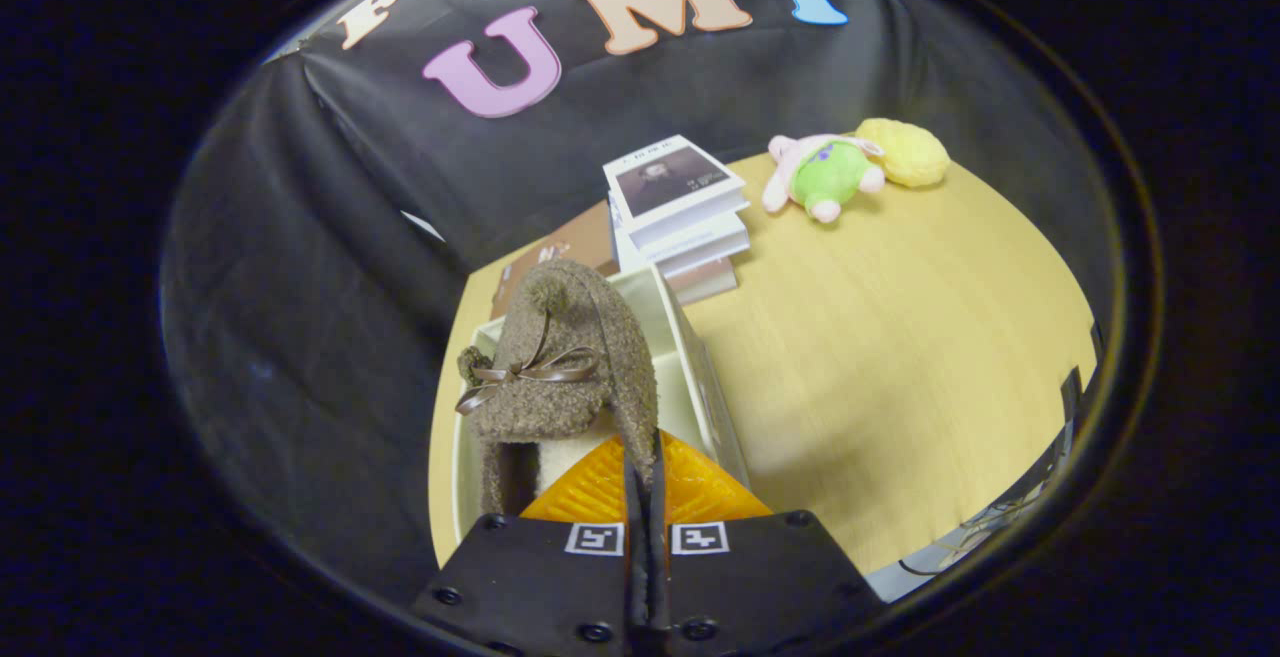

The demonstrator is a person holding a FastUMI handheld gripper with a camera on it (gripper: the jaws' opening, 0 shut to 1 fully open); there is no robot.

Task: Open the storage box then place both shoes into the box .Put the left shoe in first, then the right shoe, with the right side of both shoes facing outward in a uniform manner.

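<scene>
Pale wood tabletop [900, 337] against a black cloth booth wall; the landmark for this note is the open white rectangular storage box [690, 357], which sits at the table's near-left part with its lid off or folded away (cannot tell which). Gripper [645, 477] is clenched, fingers pressed nearly together on the rim of a brown fuzzy boucle slipper [560, 377] with a thin brown ribbon bow and a small pompom; the grip falls on the slipper's right wall near the heel opening. Slipper hangs over the box's interior, toe pointing away toward the box's far end, pale lining visible at the opening. Beyond the box's far end: a stack of white-covered books [675, 207] on top of a brown flat item. Farther out from the box, well apart: a green-and-pink plush toy [825, 177] touching a yellow knitted round cushion-like thing [905, 152]. Whether another shoe is already inside the box is hidden by the slipper. Judgement on the step: this is a lowering-and-placing move. Keep the pinch firm, since soft fabric can slip; descend straight so the sole clears the box's walls, set it against one long wall to leave room for its partner, check that its right side faces outward, and release only once the sole rests flat.
</scene>
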